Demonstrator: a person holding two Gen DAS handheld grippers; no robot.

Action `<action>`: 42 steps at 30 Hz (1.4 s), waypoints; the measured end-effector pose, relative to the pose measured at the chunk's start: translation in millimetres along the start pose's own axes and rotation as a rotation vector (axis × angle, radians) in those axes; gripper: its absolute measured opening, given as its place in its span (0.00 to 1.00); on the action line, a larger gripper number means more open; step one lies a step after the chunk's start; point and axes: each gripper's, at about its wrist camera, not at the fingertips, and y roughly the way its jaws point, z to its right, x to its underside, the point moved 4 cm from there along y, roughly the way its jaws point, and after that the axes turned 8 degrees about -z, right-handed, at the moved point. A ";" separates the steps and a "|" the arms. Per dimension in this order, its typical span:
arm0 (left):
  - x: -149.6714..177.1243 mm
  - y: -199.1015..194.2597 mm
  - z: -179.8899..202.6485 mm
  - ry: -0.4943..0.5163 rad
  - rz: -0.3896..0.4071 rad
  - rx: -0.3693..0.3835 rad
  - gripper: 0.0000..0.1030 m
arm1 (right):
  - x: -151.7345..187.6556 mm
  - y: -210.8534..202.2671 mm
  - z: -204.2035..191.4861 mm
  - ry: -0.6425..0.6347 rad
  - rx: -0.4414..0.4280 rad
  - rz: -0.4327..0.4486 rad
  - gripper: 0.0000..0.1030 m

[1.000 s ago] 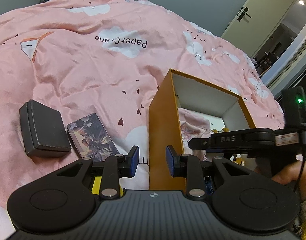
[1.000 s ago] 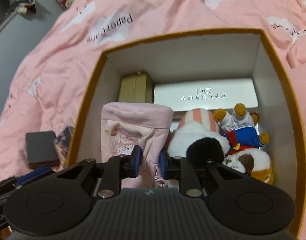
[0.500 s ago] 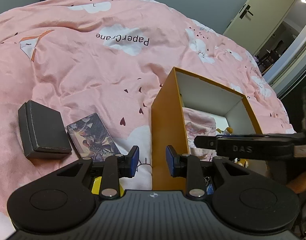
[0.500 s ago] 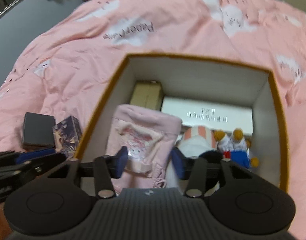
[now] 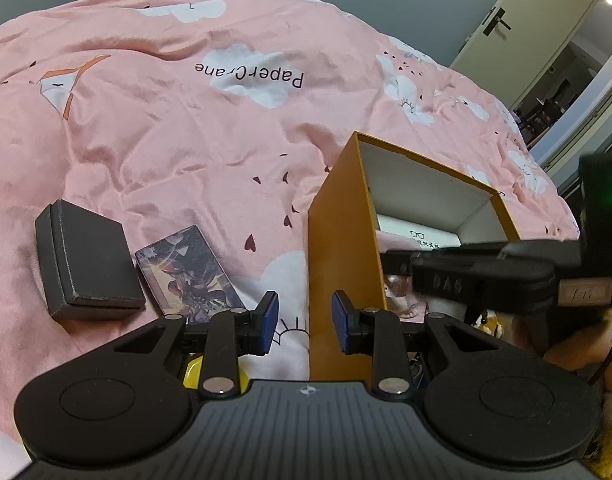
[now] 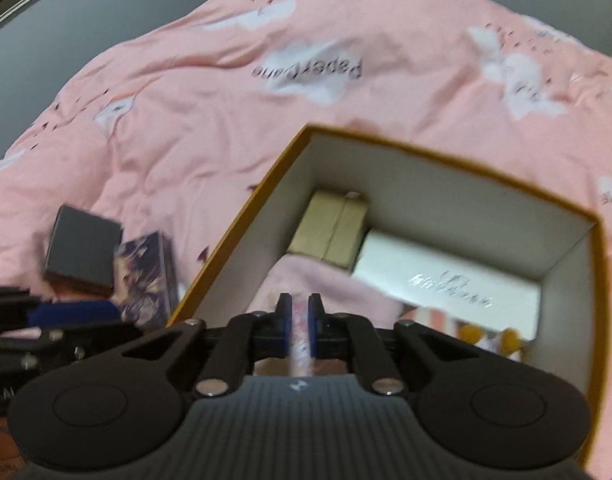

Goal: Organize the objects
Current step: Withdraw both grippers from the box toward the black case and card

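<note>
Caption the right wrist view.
Right gripper nearly shut above pink pouch inside orange box on the bed.

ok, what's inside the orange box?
Inside the orange box: tan carton, white printed case, pink pouch, part of a plush toy. The right tongs cover the rest.

The left wrist view looks low and level past its jaws at the orange box (image 5: 338,256) wall close ahead, while the right wrist view looks steeply down into it, both sharing the black case (image 5: 86,264) left of the jaws.
</note>
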 end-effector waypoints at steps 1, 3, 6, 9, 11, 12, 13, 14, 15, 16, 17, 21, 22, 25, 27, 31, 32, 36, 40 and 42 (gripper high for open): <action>-0.5 1.5 -0.2 -0.001 -0.004 0.000 0.33 | 1.8 3.1 -1.9 -0.012 0.008 -0.004 0.08; -0.8 4.3 -0.2 0.000 -0.012 0.004 0.33 | 2.8 10.9 -2.5 -0.017 0.013 -0.010 0.08; -0.4 6.5 1.3 0.007 -0.020 0.008 0.33 | 1.3 23.2 5.9 0.031 0.001 -0.026 0.01; -0.3 6.6 2.3 0.013 -0.021 0.011 0.33 | 4.9 26.5 13.3 0.074 -0.026 -0.030 0.00; -0.2 6.0 1.9 0.016 -0.017 0.009 0.33 | 6.9 20.8 12.7 0.074 -0.030 -0.012 0.01; -0.6 6.1 1.8 0.018 -0.016 0.010 0.33 | 8.5 15.6 12.3 0.083 -0.035 -0.003 0.04; -0.7 5.5 1.9 0.020 -0.014 0.013 0.33 | 10.8 8.9 12.2 0.095 -0.037 0.008 0.10; -0.8 4.5 2.1 0.023 -0.013 0.015 0.33 | 12.9 2.8 11.6 0.104 -0.034 0.023 0.11; -0.9 2.9 2.5 0.029 -0.014 0.014 0.33 | 16.7 -5.5 11.0 0.115 -0.036 0.038 0.11; -1.1 0.7 3.1 0.039 -0.011 0.013 0.33 | 19.9 -11.6 10.0 0.126 -0.044 0.046 0.11; -1.4 -2.2 3.9 0.050 -0.005 0.010 0.33 | 23.1 -18.6 9.0 0.140 -0.054 0.058 0.11; -0.1 -16.0 10.1 0.090 0.019 0.000 0.33 | 35.0 -48.2 -0.4 0.168 -0.064 0.141 0.36; 1.5 -20.0 12.4 0.099 0.034 -0.008 0.33 | 37.4 -55.8 -3.4 0.165 -0.065 0.167 0.41; 7.1 -30.5 18.6 0.123 0.079 -0.038 0.33 | 40.3 -73.6 -16.4 0.139 -0.071 0.236 0.49; 10.0 -37.9 20.9 0.142 0.116 -0.071 0.33 | 41.3 -81.5 -25.6 0.119 -0.077 0.275 0.51; 15.6 -54.8 20.4 0.152 0.189 -0.109 0.37 | 43.8 -88.5 -38.4 0.102 -0.053 0.329 0.54; 17.2 -58.6 18.8 0.144 0.201 -0.114 0.38 | 45.2 -89.8 -42.3 0.095 -0.036 0.345 0.57; 22.0 -69.0 11.2 0.133 0.245 -0.152 0.40 | 51.2 -93.3 -54.8 0.050 0.003 0.393 0.66; 24.0 -72.9 1.3 0.110 0.241 -0.169 0.41 | 51.0 -91.9 -65.3 0.014 0.012 0.364 0.66; 23.4 -72.9 -4.2 0.101 0.241 -0.171 0.42 | 49.1 -89.6 -68.5 0.018 -0.001 0.337 0.66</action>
